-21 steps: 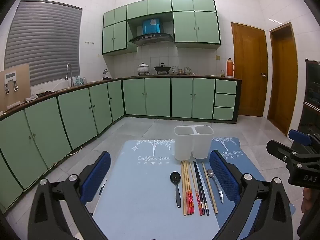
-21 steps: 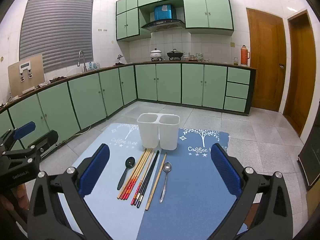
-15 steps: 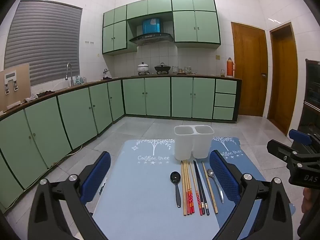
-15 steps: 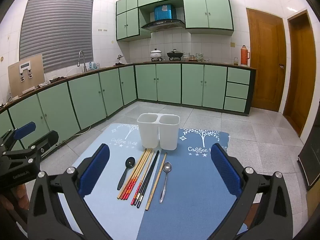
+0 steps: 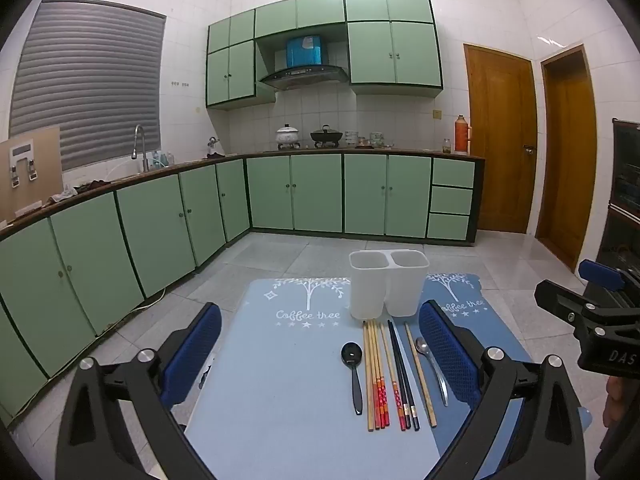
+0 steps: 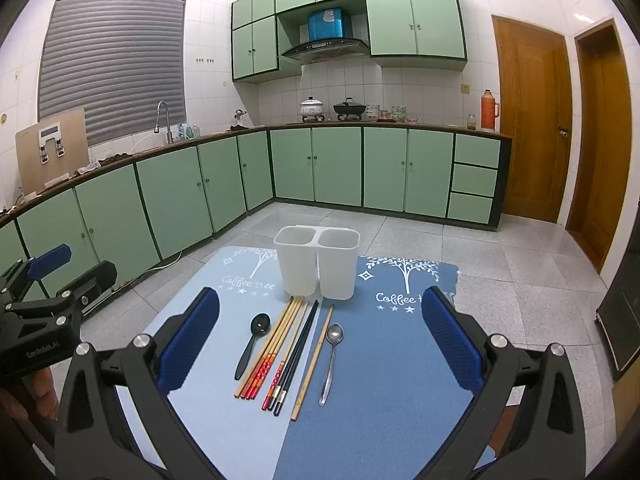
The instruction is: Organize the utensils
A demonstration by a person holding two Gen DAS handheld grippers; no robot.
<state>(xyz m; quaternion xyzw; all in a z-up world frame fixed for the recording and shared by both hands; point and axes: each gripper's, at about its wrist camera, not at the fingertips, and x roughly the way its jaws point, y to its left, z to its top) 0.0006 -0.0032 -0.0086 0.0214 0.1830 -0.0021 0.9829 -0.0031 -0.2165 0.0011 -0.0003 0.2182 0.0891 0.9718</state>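
Observation:
A white two-compartment utensil holder (image 5: pixel 388 284) (image 6: pixel 317 264) stands upright at the far side of the blue mats, both cups empty as far as I can see. In front of it lie a black spoon (image 5: pixel 353 372) (image 6: pixel 253 342), several wooden, red-tipped and black chopsticks (image 5: pixel 390 376) (image 6: pixel 286 354) and a steel spoon (image 5: pixel 432 364) (image 6: pixel 331 356), side by side. My left gripper (image 5: pixel 320 344) hovers wide open above the near left of the mat. Equally open, my right gripper (image 6: pixel 320 332) frames the utensils from above. Nothing is between either pair of blue pads.
Two blue "Coffee tree" mats (image 5: pixel 288 360) (image 6: pixel 400 352) cover a low table on a tiled floor. Green cabinets (image 5: pixel 168 224) run along the left and back walls. Wooden doors (image 6: pixel 528 120) stand at the right. The other gripper shows at each view's edge (image 5: pixel 592 320) (image 6: pixel 40 320).

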